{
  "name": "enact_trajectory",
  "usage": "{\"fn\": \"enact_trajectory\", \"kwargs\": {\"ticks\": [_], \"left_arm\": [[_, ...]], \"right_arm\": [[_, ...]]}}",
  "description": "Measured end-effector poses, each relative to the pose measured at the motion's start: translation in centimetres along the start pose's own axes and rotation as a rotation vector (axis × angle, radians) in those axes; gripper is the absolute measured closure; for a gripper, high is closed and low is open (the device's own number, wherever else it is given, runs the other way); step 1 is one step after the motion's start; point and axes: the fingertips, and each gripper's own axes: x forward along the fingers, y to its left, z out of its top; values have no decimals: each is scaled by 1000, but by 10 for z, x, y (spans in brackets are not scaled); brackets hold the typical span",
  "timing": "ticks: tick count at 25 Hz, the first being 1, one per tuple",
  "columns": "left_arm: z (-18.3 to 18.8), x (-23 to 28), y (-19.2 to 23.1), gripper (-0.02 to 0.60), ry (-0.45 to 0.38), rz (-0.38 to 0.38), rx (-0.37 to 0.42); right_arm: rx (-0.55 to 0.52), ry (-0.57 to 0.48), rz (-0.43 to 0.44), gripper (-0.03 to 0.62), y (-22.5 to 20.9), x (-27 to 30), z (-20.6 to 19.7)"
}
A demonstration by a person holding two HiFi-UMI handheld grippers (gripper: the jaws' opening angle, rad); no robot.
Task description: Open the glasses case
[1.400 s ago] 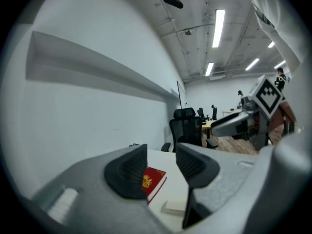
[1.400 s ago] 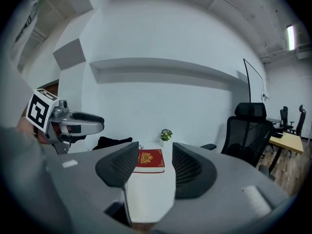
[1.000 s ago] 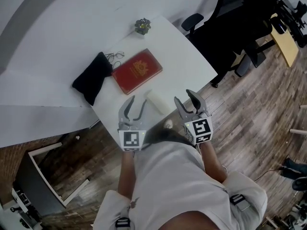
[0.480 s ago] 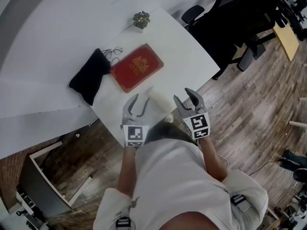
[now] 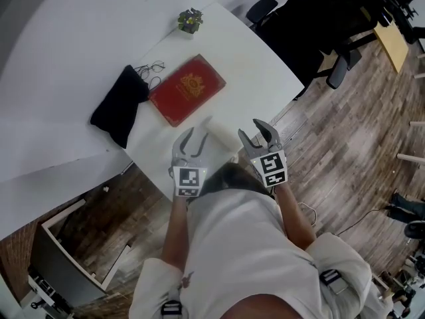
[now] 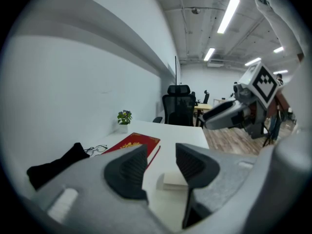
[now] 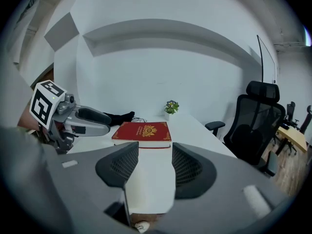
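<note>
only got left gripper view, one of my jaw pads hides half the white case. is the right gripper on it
Observer: No. Right gripper view shows the right gripper with its jaws apart and the glasses case lying ahead of them, untouched.
Operator: where's it sit relative to both grippers
Observer: In head view it lies between the left gripper and the right one, close to the near edge of the table. Neither gripper touches it.
Operator: lid open at all
Observer: It looks shut. From the right gripper view the case reads as one smooth white block with no gap showing.
</note>
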Motion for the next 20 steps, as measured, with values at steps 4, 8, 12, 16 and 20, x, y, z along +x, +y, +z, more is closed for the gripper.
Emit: {"fn": "enact_trajectory", "kwargs": {"ticks": [4,8,12,16,20], "left_arm": [[-14,6,2,402,26,-22,-8],[-26,9,3,402,48,-35,-20],[-36,13,6,400,68,-40,-31],[-45,16,8,400,88,-46,-40],[-54,21,6,400,108,-60,-46]], "right_arm": [[-3,21,-2,390,5,9,-4],[-9,54,11,390,12,19,-15],[-19,76,27,390,16,28,-20],[-25,98,40,390,20,35,-26],[-25,120,56,390,24,42,-33]]}}
